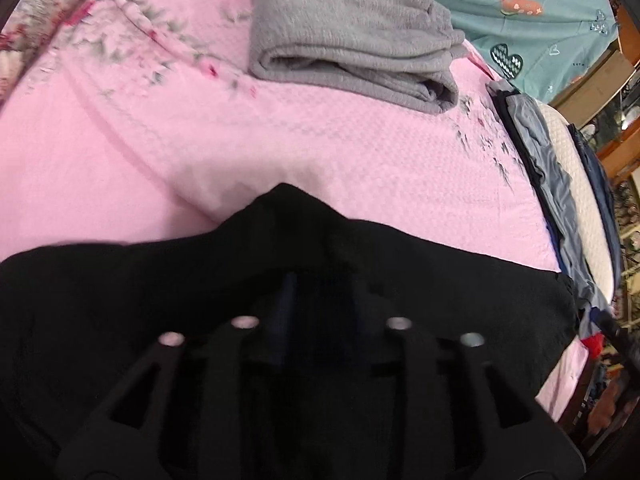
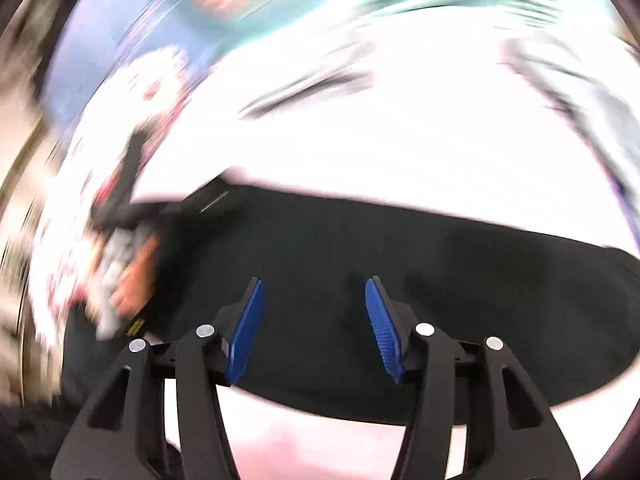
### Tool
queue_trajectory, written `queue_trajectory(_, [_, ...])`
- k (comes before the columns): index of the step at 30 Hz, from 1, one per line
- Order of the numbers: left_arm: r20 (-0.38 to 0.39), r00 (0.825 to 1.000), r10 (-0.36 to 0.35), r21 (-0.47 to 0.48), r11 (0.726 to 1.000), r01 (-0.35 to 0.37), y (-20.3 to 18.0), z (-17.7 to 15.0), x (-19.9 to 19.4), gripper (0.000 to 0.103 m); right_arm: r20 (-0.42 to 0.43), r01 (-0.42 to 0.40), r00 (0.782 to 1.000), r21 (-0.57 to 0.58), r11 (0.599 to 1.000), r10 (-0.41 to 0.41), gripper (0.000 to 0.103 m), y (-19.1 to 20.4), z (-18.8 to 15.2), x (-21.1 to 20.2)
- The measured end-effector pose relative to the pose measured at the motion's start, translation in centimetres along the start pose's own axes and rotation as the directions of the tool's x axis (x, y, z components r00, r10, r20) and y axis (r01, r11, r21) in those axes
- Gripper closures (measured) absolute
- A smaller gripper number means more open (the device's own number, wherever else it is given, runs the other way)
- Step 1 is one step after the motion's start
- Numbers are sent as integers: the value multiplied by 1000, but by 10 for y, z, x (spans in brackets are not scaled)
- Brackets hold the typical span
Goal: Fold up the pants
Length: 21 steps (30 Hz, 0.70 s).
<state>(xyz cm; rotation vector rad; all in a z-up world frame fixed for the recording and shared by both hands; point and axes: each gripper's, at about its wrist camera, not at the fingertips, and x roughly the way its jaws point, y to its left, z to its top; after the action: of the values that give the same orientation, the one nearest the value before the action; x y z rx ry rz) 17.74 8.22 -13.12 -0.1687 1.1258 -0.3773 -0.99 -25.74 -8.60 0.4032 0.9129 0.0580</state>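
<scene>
Left wrist view: the left gripper (image 1: 320, 300) has its fingers drawn close together and buried in the black pants (image 1: 120, 300), pinching a raised peak of the cloth just ahead of the tips. The pants spread to both sides of it over a pink bedspread (image 1: 160, 160). Well ahead lies a folded grey blanket (image 1: 352, 40), with a teal quilt (image 1: 520, 8) beyond it to the right. In the right wrist view, badly blurred, the right gripper (image 2: 314, 312) stands with its blue pads (image 2: 382, 328) spread wide apart, holding nothing, just above the pants (image 2: 400, 248), which stretch across beneath and ahead of it.
</scene>
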Motion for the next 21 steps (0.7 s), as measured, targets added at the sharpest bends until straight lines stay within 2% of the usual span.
queue_trajectory(2, [28, 1000, -1, -3, 1000, 1, -4, -14, -18, 59, 47, 104, 992, 172, 980, -113, 49, -69, -4, -31])
queue_trajectory(4, [24, 999, -41, -23, 999, 42, -7, -35, -34, 58, 30, 169, 982, 315, 934, -188, 49, -125, -17, -52])
queue_trajectory(6, [14, 999, -53, -41, 998, 53, -9, -54, -41, 58, 11, 164, 982, 459, 873, -190, 43, -181, -39, -69])
queue_trajectory(8, [-16, 998, -67, -54, 996, 66, -13, -77, -44, 58, 0, 117, 990, 541, 833, -139, 43, -213, -55, -71])
queue_trajectory(10, [-42, 998, -51, -43, 998, 49, -17, -94, -44, 58, -1, 74, 996, 572, 817, -89, 43, -229, -66, -65])
queue_trajectory(13, [-61, 998, -16, -21, 1000, 15, -22, -112, -45, 58, -3, 30, 999, 587, 809, -35, 43, -246, -62, -52])
queue_trajectory(17, [-61, 998, -19, -48, 999, 16, -17, -118, -47, 58, 0, -21, 1000, 545, 838, 26, 43, -248, -36, -33])
queue_trajectory(21, [-68, 998, -16, -66, 998, 12, -15, -116, -47, 58, 25, -70, 997, 512, 856, 67, 35, -253, -7, -7])
